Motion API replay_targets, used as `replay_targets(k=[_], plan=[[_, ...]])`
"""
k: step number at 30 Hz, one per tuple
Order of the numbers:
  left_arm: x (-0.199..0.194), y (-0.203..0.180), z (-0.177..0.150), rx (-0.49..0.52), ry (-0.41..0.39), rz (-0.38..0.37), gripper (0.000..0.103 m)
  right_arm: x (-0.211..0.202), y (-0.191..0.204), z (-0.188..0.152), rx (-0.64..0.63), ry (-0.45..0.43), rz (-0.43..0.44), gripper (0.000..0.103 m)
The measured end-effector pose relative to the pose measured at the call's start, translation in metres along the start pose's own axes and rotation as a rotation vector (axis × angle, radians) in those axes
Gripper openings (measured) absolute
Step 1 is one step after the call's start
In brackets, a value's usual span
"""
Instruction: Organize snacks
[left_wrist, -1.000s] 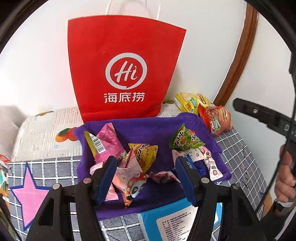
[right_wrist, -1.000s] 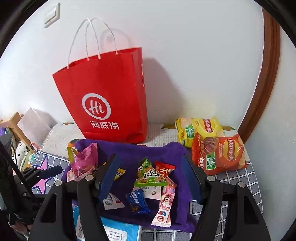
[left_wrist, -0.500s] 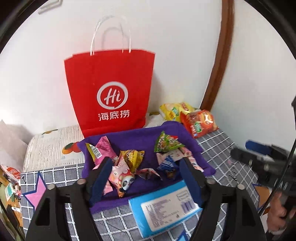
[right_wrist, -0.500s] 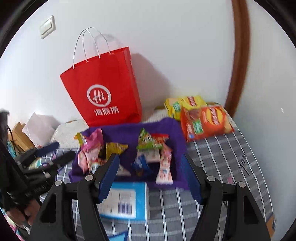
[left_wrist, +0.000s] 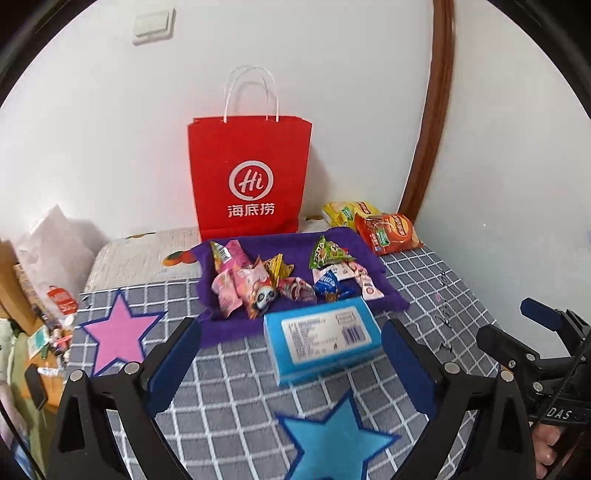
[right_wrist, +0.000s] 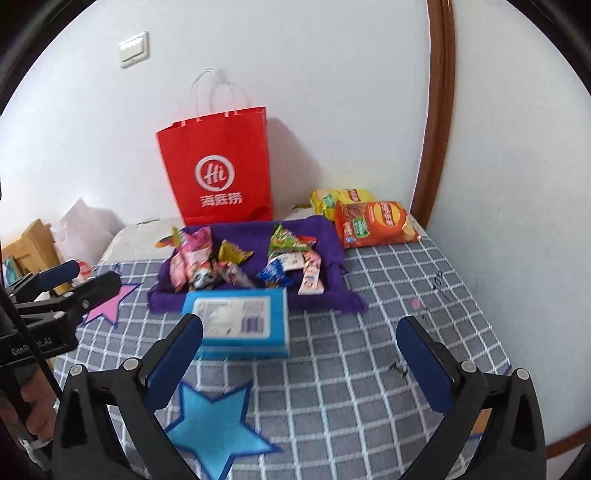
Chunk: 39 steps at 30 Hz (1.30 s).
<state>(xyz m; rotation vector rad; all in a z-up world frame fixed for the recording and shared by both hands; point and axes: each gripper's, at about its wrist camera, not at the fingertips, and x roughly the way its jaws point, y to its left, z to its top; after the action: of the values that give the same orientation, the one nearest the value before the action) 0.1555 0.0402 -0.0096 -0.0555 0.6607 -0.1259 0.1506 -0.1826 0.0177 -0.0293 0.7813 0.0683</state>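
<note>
Several small snack packets (left_wrist: 258, 284) (right_wrist: 236, 262) lie on a purple cloth tray (left_wrist: 388, 291) (right_wrist: 332, 240) on a checked grey cover. A blue box (left_wrist: 321, 336) (right_wrist: 240, 321) lies just in front of the tray. Two chip bags (left_wrist: 384, 229) (right_wrist: 373, 221) rest at the back right. A red paper bag (left_wrist: 251, 181) (right_wrist: 218, 173) stands upright against the wall behind the tray. My left gripper (left_wrist: 291, 350) hovers well back from the box, its jaws opening wide with nothing between them. My right gripper (right_wrist: 299, 347) does the same, jaws opening and empty.
A pink star (left_wrist: 118, 332) and a blue star (left_wrist: 332, 443) (right_wrist: 218, 428) mark the cover (right_wrist: 388, 332). White walls and a brown door frame (left_wrist: 432, 110) close the back and right. Clutter (left_wrist: 48, 321) sits off the left edge. A hand (right_wrist: 33, 413) holds the other gripper.
Both grippers have drawn back and up from the tray, so the box and stars come into view. Both pairs of jaws have spread much wider.
</note>
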Motion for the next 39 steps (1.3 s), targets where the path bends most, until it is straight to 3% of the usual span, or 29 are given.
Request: replay_targets(k=[17,39], plan=[[-0.091,-0.034,-0.054,0.008,-0.071,0.017,0.099,-0.098,-0.011,-0.059,0.041,-0.069,-0.021,0.103],[-0.111,-0.032,-0.062,0.020,-0.080,0.030,0.099,-0.120,-0.007,-0.075,0.053,-0.104,-0.035,0.103]])
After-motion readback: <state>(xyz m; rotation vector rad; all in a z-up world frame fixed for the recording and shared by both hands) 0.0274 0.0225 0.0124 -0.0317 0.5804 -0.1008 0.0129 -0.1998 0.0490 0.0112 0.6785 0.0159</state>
